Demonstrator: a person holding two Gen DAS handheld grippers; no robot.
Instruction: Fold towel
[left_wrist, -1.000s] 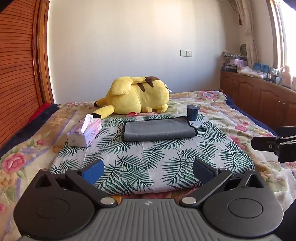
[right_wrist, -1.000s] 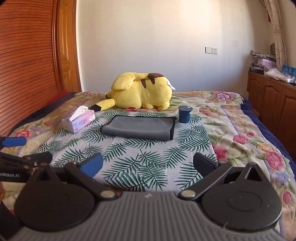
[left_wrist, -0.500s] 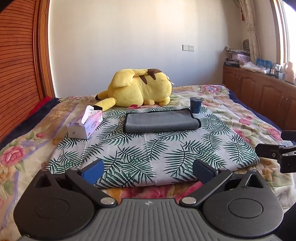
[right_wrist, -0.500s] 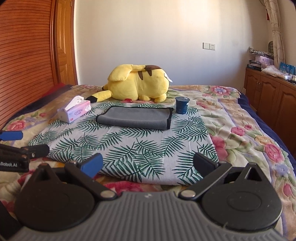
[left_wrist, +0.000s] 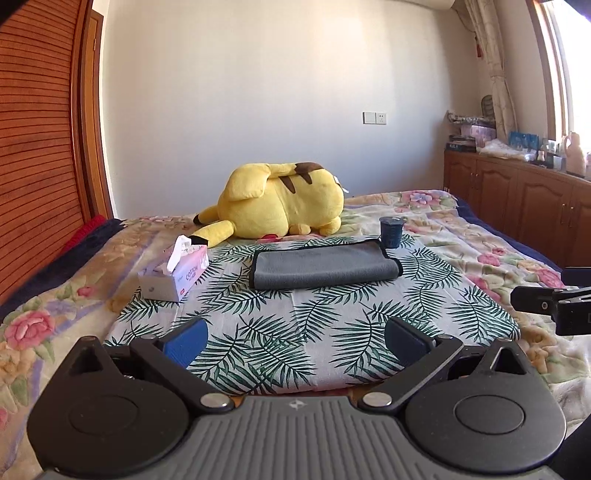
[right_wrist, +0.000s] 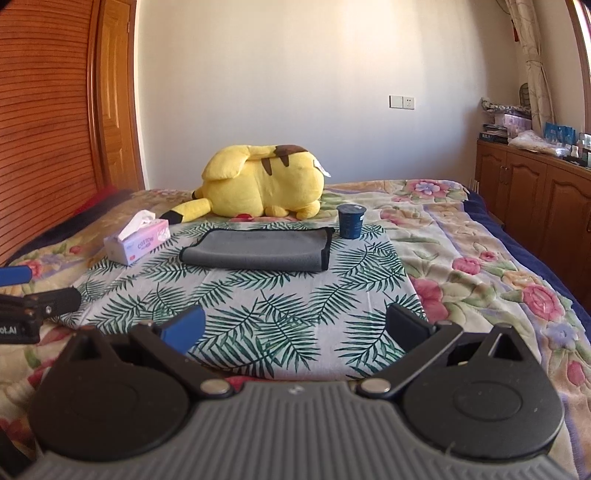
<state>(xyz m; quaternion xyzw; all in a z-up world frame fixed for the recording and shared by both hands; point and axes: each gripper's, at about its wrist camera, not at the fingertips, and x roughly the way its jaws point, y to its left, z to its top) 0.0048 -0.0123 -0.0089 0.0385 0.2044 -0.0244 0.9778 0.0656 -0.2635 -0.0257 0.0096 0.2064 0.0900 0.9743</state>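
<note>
Both jaws spread wide, holding nothing, above the near edge of the bed.

My left gripper (left_wrist: 295, 338) and right gripper (right_wrist: 293, 325) hang side by side over the near end of the palm-leaf print cloth (left_wrist: 314, 332). Folded grey towel with dark edging (left_wrist: 323, 264) lies flat at the cloth's far end, well apart from both. Dark blue cup (left_wrist: 391, 230) stands just beside its far right corner. Pink-and-white tissue box (left_wrist: 175, 275) sits left of it. Yellow plush toy (left_wrist: 277, 201) lies beyond, on the floral bedspread (left_wrist: 480, 243). Wooden cabinets (right_wrist: 535, 184) along the right wall.
</note>
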